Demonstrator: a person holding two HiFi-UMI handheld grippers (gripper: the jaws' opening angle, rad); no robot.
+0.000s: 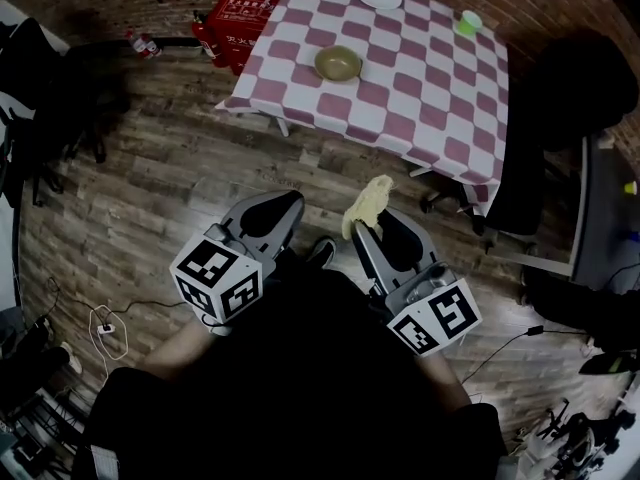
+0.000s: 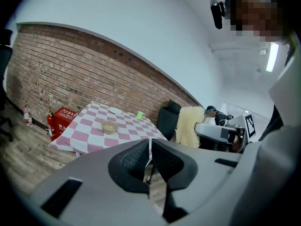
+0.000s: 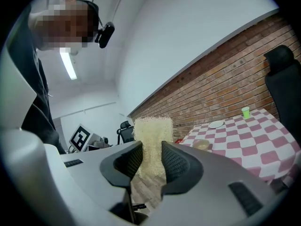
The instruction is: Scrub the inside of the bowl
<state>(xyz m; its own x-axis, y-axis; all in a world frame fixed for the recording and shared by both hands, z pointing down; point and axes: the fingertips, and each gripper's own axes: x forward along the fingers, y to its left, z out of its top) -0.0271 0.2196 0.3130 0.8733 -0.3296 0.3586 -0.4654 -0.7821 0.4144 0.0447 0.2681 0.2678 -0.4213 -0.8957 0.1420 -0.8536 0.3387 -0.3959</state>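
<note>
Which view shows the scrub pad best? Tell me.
Right gripper view: the scrub pad sits close, clamped between the jaws. Head view shows it small; left gripper view, off to the side.

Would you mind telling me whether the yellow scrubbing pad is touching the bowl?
Apart. In the head view the scrubbing pad, clamped in the right gripper, hangs over the floor, while the bowl sits well away on the checked table.

Table (image 1: 400,78) far edge cut off at top of frame. Red box (image 1: 238,18) print, upper left, too small to read. Scrub pad (image 3: 153,126) lower part hidden between jaws of right claw (image 3: 151,149).
</note>
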